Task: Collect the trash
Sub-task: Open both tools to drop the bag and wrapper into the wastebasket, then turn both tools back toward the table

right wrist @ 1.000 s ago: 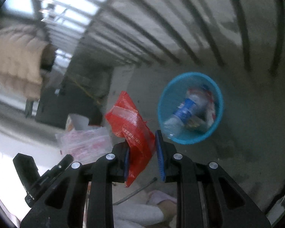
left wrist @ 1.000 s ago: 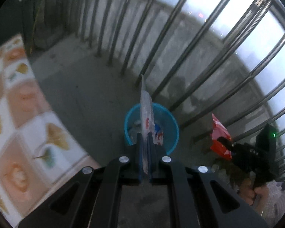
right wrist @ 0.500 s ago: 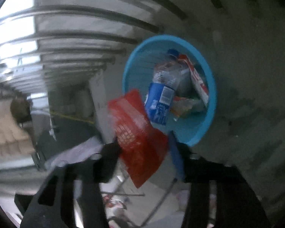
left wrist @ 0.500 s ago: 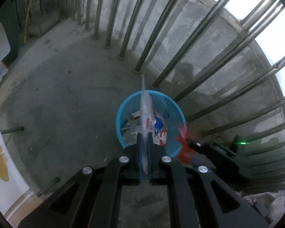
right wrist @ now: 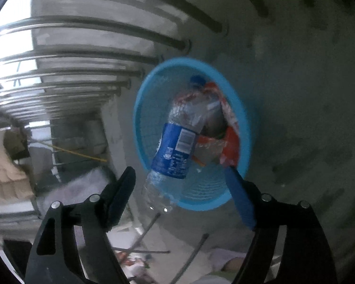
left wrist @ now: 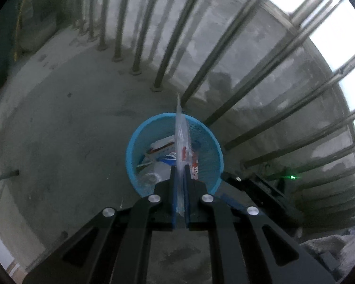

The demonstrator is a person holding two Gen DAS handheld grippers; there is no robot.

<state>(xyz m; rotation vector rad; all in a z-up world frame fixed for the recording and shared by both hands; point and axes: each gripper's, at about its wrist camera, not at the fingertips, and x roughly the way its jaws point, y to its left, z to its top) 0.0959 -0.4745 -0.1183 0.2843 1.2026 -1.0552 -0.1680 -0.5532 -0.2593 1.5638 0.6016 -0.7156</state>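
Observation:
A blue mesh basket stands on the concrete floor by the railing, holding a clear bottle with a blue label and several wrappers. My left gripper is shut on a clear plastic wrapper, which stands edge-on above the basket. My right gripper hangs just over the basket rim, its jaws opening wide with nothing pressed between the pads. A red wrapper lies inside the basket against its right wall. In the left wrist view the right gripper's black body sits beside the basket.
Steel railing bars on a low concrete kerb curve behind the basket. Thin metal rods lie on the floor near me, and another rod lies at the left. Pale cloth shows at the lower right.
My right gripper has opened and the red wrapper has left it and landed in the basket. Both grippers have come down closer to the basket.

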